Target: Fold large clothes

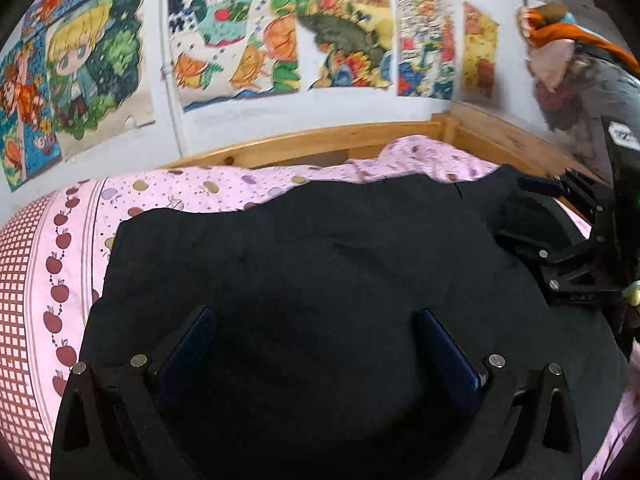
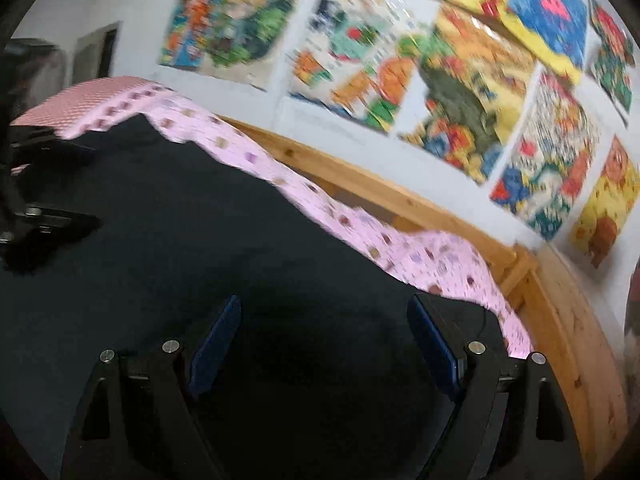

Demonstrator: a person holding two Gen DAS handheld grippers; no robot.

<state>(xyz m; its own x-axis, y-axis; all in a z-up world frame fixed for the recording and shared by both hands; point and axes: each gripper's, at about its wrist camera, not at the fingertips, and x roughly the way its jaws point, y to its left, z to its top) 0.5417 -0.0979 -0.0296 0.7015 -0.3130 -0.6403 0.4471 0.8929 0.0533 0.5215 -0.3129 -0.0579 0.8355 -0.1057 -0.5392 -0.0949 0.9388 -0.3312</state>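
A large black garment [image 1: 312,256] lies spread flat on a pink patterned bedsheet [image 1: 80,216]. My left gripper [image 1: 316,316] is open just above the garment's near part, with nothing between its blue pads. My right gripper [image 1: 516,208] shows at the right in the left wrist view, open over the garment's far right corner. In the right wrist view the right gripper [image 2: 324,304] is open above the black garment [image 2: 180,208], close to its right edge. The left gripper [image 2: 86,186] shows at the left edge there, open.
A wooden bed frame [image 1: 320,140] runs along the far side and right side of the bed. Colourful drawings [image 1: 240,40] cover the white wall behind. Clothes or bags [image 1: 560,64] hang at the right. The pink sheet [image 2: 440,260] is bunched by the frame.
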